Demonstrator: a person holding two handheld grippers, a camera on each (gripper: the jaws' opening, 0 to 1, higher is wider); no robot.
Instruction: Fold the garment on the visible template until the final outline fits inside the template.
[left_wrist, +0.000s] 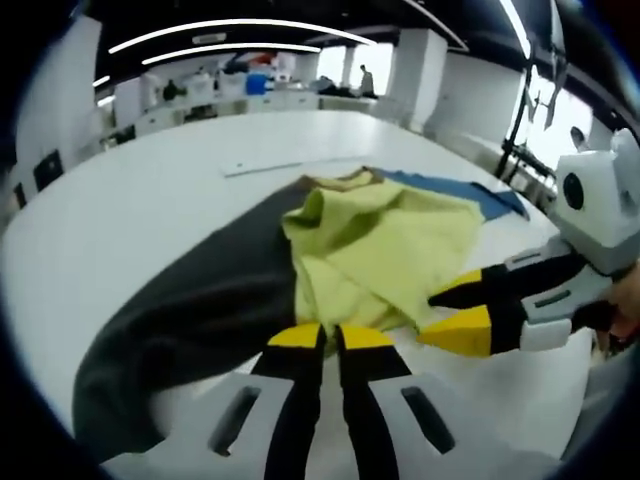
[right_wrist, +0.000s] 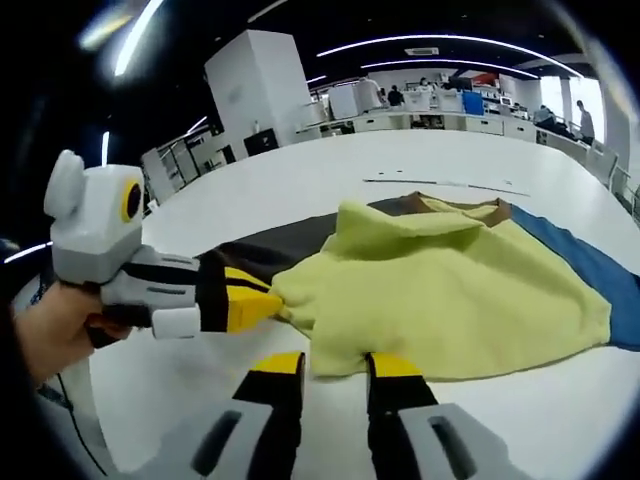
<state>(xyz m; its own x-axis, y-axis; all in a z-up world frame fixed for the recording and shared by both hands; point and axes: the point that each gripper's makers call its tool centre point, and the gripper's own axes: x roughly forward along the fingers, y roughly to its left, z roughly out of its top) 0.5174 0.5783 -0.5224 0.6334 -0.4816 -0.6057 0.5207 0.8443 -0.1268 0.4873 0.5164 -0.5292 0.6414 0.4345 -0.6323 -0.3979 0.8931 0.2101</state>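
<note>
A yellow garment (left_wrist: 385, 240) with dark sleeves and a brown collar (right_wrist: 455, 208) lies rumpled on the white table. A blue template (left_wrist: 480, 192) shows from under its far side, and again in the right gripper view (right_wrist: 590, 270). One dark sleeve (left_wrist: 190, 320) stretches left toward my left gripper. My left gripper (left_wrist: 331, 338) is shut on the garment's near edge; in the right gripper view the left gripper (right_wrist: 272, 298) pinches a yellow corner. My right gripper (right_wrist: 335, 366) stands open with the yellow hem just at its tips, and it enters the left gripper view (left_wrist: 442, 312) from the right.
The broad white table (left_wrist: 130, 210) extends beyond the garment. A thin white strip (right_wrist: 440, 183) lies on it past the collar. A hand (right_wrist: 45, 335) holds the left gripper. Desks, cabinets and people stand far behind.
</note>
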